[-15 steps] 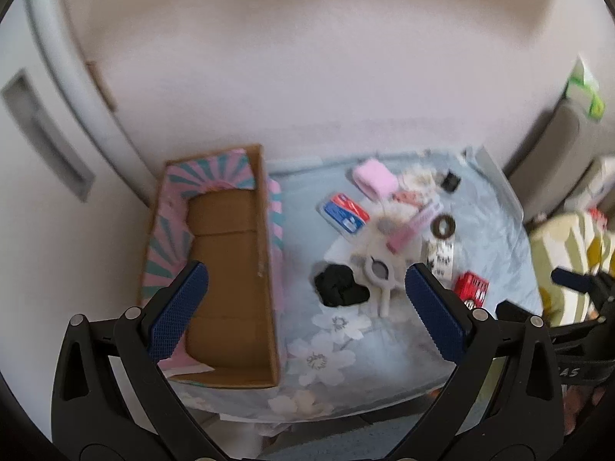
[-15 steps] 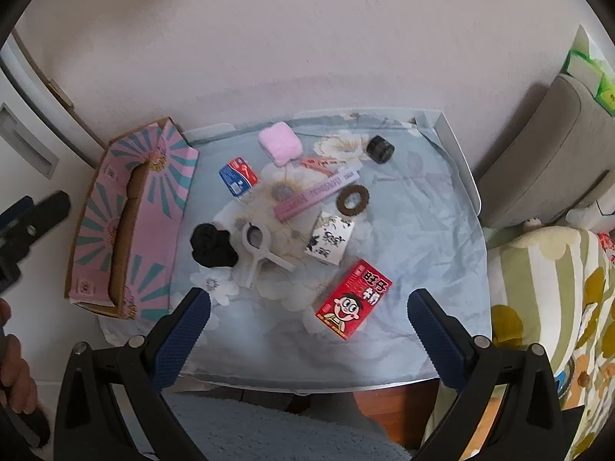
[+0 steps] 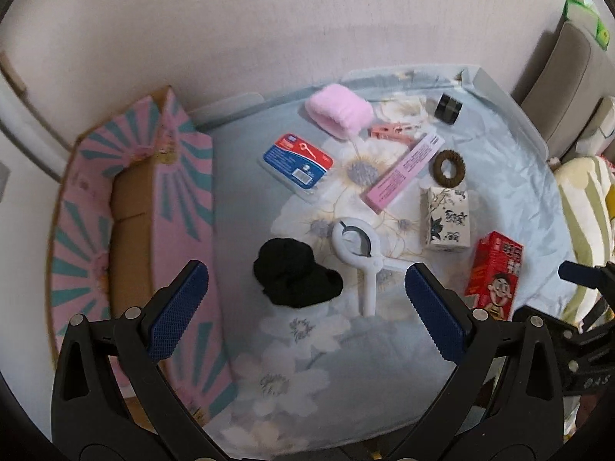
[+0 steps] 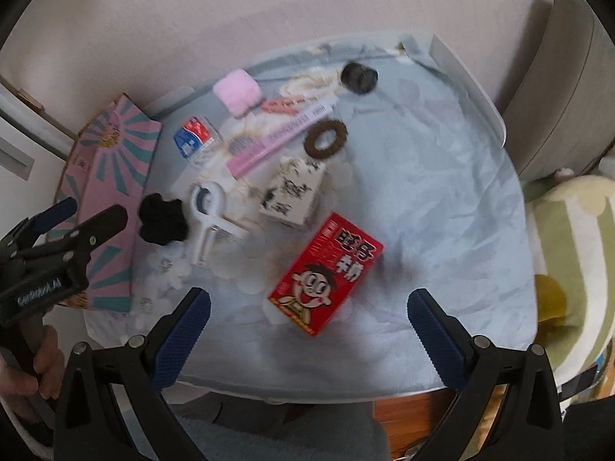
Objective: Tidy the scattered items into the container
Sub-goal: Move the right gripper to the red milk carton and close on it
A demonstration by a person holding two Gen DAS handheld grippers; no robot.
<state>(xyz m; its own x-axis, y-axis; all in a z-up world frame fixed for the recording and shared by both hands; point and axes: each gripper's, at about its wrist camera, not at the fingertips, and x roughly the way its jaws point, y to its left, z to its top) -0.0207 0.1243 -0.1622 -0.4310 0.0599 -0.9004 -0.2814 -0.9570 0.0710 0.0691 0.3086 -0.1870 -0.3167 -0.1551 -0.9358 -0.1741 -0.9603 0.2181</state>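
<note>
An open cardboard box (image 3: 130,230) with pink and teal flaps stands at the table's left; it shows in the right wrist view (image 4: 111,199) too. Scattered on the flowered cloth lie a black scrunchie (image 3: 296,278), a white clip (image 3: 359,253), a red snack box (image 3: 494,272), a patterned white box (image 3: 447,217), a pink tube box (image 3: 403,171), a brown hair ring (image 3: 449,167), a blue-red packet (image 3: 298,161), a pink pad (image 3: 338,113), a pink peg (image 3: 390,132) and a black cylinder (image 3: 447,109). My left gripper (image 3: 303,315) is open and empty above the scrunchie and clip. My right gripper (image 4: 305,328) is open and empty above the red snack box (image 4: 326,272).
A wall rises behind the table. A grey cushion (image 4: 569,88) and striped yellow-green bedding (image 4: 572,253) lie to the right. White cabinet fronts (image 4: 15,142) stand at the left, behind the box.
Both grippers have moved closer to the table and items. The left one has shifted right, from over the box to over the scrunchie and clip.
</note>
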